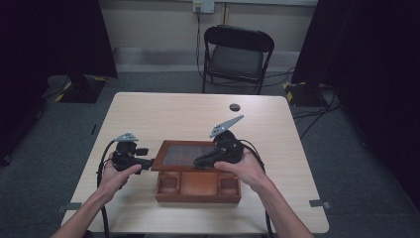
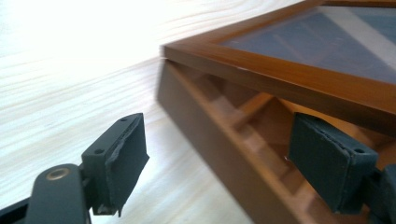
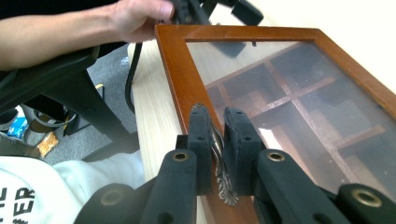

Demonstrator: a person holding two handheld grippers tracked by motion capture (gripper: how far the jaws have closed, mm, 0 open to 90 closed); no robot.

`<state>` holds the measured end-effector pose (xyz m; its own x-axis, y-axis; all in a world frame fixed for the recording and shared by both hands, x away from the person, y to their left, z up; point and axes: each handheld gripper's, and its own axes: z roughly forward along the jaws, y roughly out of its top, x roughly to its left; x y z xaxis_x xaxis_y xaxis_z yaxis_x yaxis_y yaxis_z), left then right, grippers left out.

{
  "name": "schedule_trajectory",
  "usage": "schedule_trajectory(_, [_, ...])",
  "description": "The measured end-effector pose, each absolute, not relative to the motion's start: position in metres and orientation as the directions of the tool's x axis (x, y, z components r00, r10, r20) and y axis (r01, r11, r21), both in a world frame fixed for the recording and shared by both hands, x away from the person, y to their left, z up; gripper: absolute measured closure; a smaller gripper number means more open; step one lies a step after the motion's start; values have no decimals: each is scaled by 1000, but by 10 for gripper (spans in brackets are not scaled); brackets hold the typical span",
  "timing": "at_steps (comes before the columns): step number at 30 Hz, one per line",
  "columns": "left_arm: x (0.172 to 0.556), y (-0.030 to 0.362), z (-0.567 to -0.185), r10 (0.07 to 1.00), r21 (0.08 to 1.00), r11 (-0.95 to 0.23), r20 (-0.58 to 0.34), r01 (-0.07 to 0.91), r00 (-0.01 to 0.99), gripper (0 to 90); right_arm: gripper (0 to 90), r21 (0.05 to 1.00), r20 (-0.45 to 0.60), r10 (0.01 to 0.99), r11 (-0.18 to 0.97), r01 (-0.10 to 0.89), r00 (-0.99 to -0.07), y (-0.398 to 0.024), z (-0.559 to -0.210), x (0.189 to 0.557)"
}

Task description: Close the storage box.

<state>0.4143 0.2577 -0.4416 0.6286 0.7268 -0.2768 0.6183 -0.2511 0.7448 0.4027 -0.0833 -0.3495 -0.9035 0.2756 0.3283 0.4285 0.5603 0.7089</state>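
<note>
Two grippers work on one wooden box [image 1: 198, 186] that sits near the front edge of the table [image 1: 148, 109], its glass-paned lid [image 1: 185, 156] raised part way on the far side so the front compartments lie uncovered. The right gripper [image 1: 204, 161] is clamped tight on the small metal latch [image 3: 219, 156] at the front rail of the lid, as the right gripper view makes plain: both pads pinch the ornate tab with no gap. The left gripper [image 1: 147, 163] waits at the box's left end with its jaws parted; in the left gripper view one pad [image 2: 123, 156] hangs over the bare table outside the box wall and the other [image 2: 329, 165] stands over the compartments, under the lid's frame, neither pressing on anything.

By my reading, the step in hand is swinging the lid by its latch, with the left gripper placed to steady the base. Whether the lid is going up or coming down I cannot tell. The next move calls for a firm hold on that thin tab and a smooth arc about the hinge, while the left jaws close on the wall so the box does not slide or tip.

Light wood grain covers the tabletop, with a small dark disc [image 1: 235, 107] lying well apart near its far edge. Beyond stand a folding chair [image 1: 237, 54], grey carpet, black curtains and trailing cables.
</note>
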Motion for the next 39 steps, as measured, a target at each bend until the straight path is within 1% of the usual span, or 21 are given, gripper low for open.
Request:
schedule_trajectory(3, [418,264,-443,744,742,-251,-263,622,614,192,820,702,319,272,576,419,-908,-85,-353,399])
schedule_trajectory(11, [424,276,-446,777,731,-220,-268,646,569,193,820,681,309,268,608,409,-912,-82,-362,394])
schedule_trajectory(14, [424,277,-446,776,732,-218,-272,646,569,194,822,673,329,277,602,430,-903,-79,-366,395])
schedule_trajectory(22, [424,279,-445,780,732,-207,-277,649,562,195,826,642,337,286,627,441,-897,-73,-386,396])
schedule_trajectory(29, [423,277,-444,772,727,-206,-291,655,566,195,828,630,335,273,646,430,-902,-72,-397,394])
schedule_trajectory(33, [421,274,-442,763,731,-222,-281,645,582,195,827,615,334,273,662,428,-902,-72,-403,393])
schedule_trajectory(39, [422,275,-443,770,726,-221,-280,651,574,195,827,607,328,276,671,426,-903,-72,-407,392])
